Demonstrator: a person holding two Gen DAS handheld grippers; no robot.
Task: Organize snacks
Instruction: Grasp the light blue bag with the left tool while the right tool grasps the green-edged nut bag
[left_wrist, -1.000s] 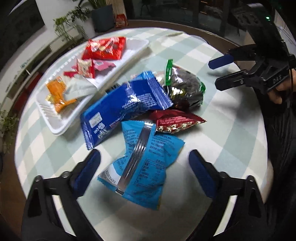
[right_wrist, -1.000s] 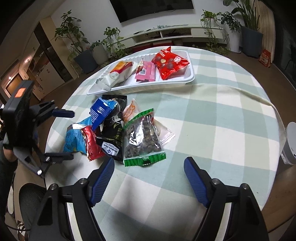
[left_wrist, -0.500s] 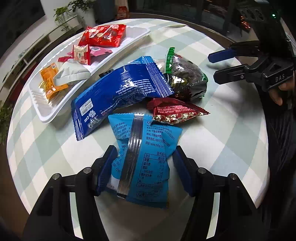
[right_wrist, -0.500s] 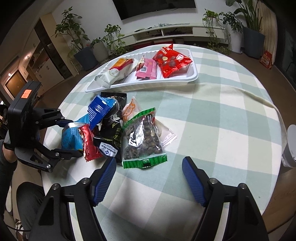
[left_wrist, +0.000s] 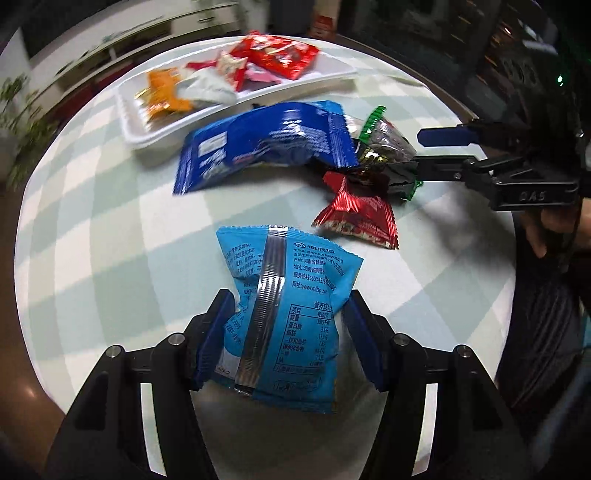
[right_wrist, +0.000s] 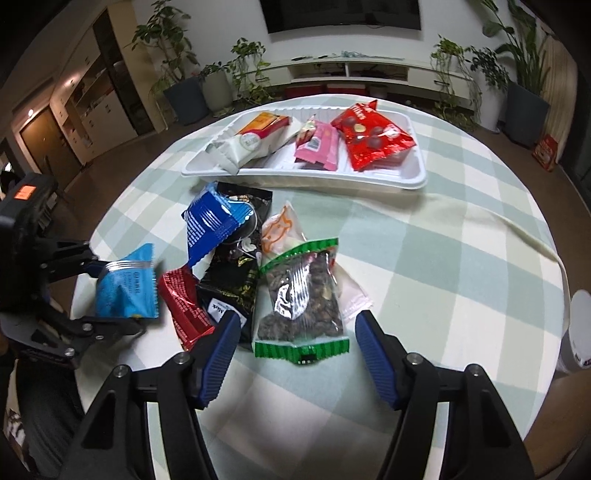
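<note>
Since the earlier view the left gripper (left_wrist: 286, 332) has closed its blue pads onto the light blue snack packet (left_wrist: 286, 314), lifting it clear of the pile; the right gripper (right_wrist: 293, 354) has its jaws just narrowing on either side of the green-edged clear bag of nuts (right_wrist: 303, 299), pads not touching it. Round table (right_wrist: 461, 258), pale green and cream check cloth. White plastic tray (right_wrist: 413, 173) at the far side of the table, holding a white-and-orange packet (right_wrist: 255, 142), a pink packet (right_wrist: 319, 146) and a red chocolate-ball bag (right_wrist: 373, 134). Loose pile between tray and grippers: dark blue cake wrapper (left_wrist: 266, 142), lying over a black nut bag (right_wrist: 236, 273); the green-edged bag just beside the black one, partly over a clear orange-printed packet (right_wrist: 280, 230); small red packet (left_wrist: 360, 216), touching the black bag's near left edge. Light blue packet: held seam side up in the left wrist view, pinched at both sides, well apart from the tray. White cylinder (right_wrist: 578, 332) at the table's right edge, contents cannot be told.
</note>
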